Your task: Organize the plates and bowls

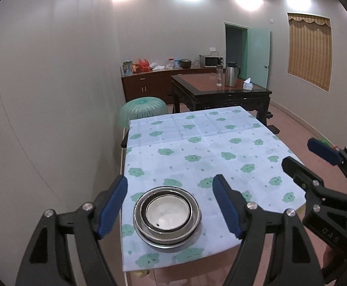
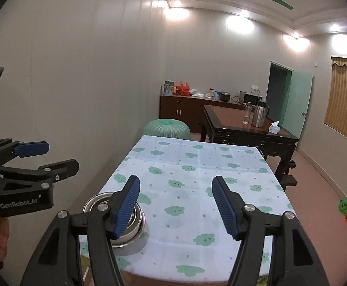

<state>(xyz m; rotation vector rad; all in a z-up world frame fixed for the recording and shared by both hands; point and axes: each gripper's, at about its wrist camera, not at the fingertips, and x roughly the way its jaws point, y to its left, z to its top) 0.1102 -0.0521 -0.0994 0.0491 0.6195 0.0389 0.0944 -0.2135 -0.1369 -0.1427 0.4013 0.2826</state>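
Both our claws, left gripper and right gripper, gape empty above the nested stack of bowls, so we judge stacking done and withdrawal next.

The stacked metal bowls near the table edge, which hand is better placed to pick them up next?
Probably left. The bowls sit centred between the open left tongs; in the right view they lie off to the side, behind one finger.

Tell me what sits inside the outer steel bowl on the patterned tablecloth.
Smaller steel bowls are nested inside the outer steel bowl, the innermost bowl showing a pale bottom with one small dark speck. How many are nested is unclear, and their overlapping walls hide anything between them.
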